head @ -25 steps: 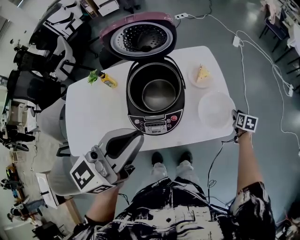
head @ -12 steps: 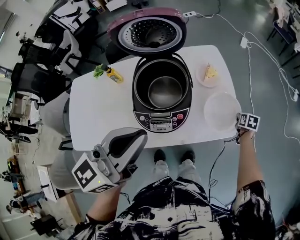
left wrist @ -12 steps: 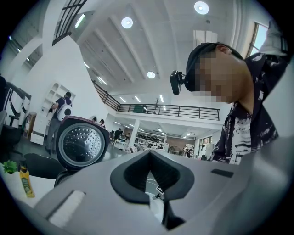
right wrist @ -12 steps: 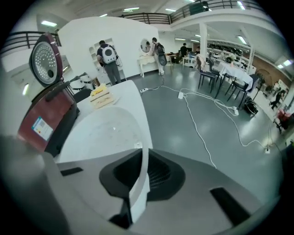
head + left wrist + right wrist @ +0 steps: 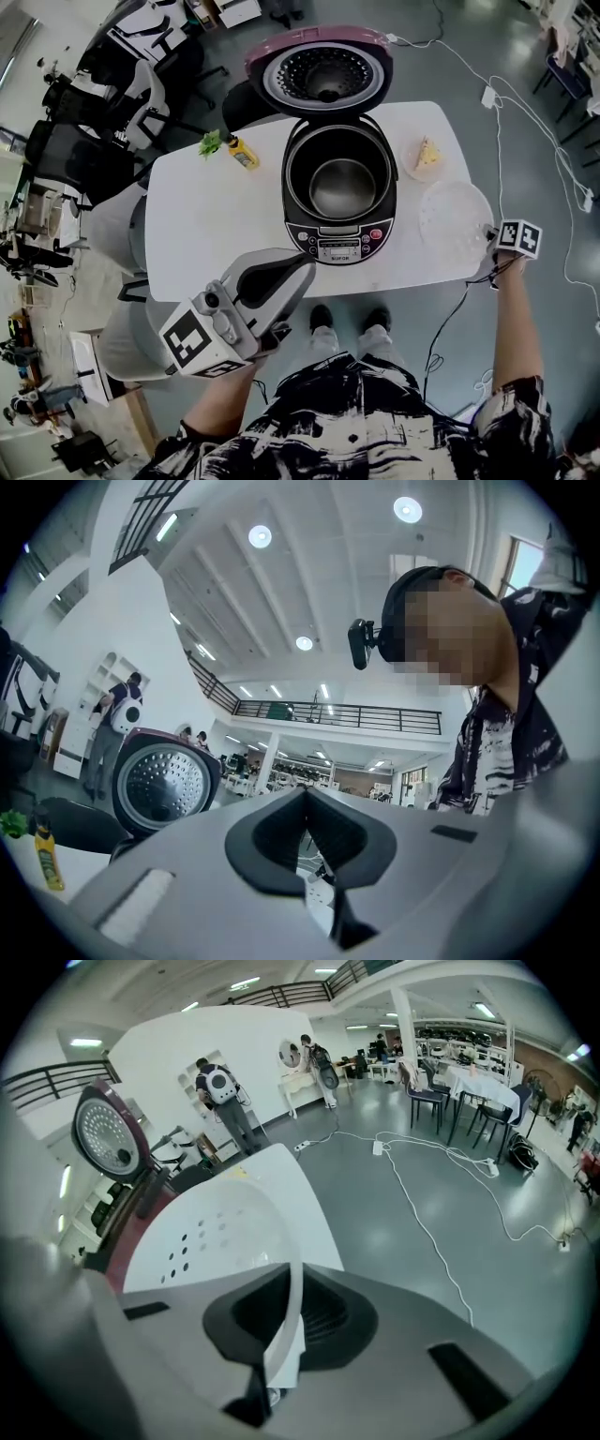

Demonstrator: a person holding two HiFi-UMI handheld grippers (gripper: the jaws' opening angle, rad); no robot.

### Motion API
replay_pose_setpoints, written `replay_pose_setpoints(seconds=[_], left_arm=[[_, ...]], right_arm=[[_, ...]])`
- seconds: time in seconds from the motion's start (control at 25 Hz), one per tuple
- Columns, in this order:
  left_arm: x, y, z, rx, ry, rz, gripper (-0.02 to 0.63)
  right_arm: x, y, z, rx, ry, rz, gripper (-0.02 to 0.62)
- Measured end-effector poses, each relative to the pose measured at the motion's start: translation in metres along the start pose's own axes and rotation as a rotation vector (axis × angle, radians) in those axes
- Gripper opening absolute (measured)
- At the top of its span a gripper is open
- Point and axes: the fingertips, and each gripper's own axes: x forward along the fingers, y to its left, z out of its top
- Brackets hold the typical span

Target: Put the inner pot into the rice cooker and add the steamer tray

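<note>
The black rice cooker (image 5: 338, 242) stands open in the middle of the white table (image 5: 211, 225), its pink lid (image 5: 323, 70) tipped back. The metal inner pot (image 5: 343, 186) sits inside it. The white perforated steamer tray (image 5: 453, 223) lies to the cooker's right. My right gripper (image 5: 489, 236) is at the tray's right rim. In the right gripper view the right gripper (image 5: 289, 1288) is shut on the steamer tray (image 5: 211, 1227); the jaws have just been closing with the rim between them. My left gripper (image 5: 302, 269) hangs shut and empty in front of the table, and the left gripper view shows the left gripper (image 5: 307, 801) aimed about level.
A small plate with a yellow wedge of food (image 5: 427, 155) sits behind the tray. A yellow bottle with a green top (image 5: 240, 152) lies at the back left. Cables (image 5: 487, 94) run over the floor to the right; black chairs (image 5: 103, 141) stand to the left.
The whole table has drifted right and a little down in the head view. The right gripper stays at the tray's right rim. The left gripper keeps its place.
</note>
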Motion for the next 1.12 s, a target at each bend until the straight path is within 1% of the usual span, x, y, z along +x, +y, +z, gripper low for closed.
replay_pose_setpoints(seconds=[0.08, 0.2, 0.36, 0.52, 0.64, 0.8, 0.96, 1.12], left_arm=[[-0.003, -0.001, 0.005, 0.000, -0.020, -0.016, 0.005], [-0.010, -0.002, 0.012, 0.002, -0.045, -0.037, 0.005], [-0.028, 0.001, 0.023, 0.000, -0.080, -0.053, 0.005], [-0.052, 0.006, 0.035, 0.004, -0.106, -0.041, 0.005], [-0.075, 0.013, 0.040, 0.009, -0.117, -0.013, 0.005], [-0.111, 0.025, 0.041, 0.013, -0.125, 0.044, 0.005], [-0.141, 0.036, 0.041, 0.009, -0.129, 0.105, 0.005], [-0.157, 0.043, 0.046, 0.008, -0.141, 0.148, 0.005]], right_arm=[[-0.021, 0.023, 0.018, -0.013, -0.011, 0.036, 0.005], [-0.054, 0.071, 0.049, -0.082, -0.038, 0.081, 0.005], [-0.078, 0.164, 0.081, -0.194, -0.054, 0.184, 0.006], [-0.072, 0.260, 0.104, -0.300, -0.034, 0.242, 0.006], [-0.041, 0.308, 0.111, -0.338, 0.008, 0.222, 0.006], [0.005, 0.343, 0.103, -0.349, 0.066, 0.166, 0.006], [0.034, 0.348, 0.091, -0.373, 0.110, 0.077, 0.006], [0.046, 0.347, 0.090, -0.376, 0.130, 0.035, 0.006]])
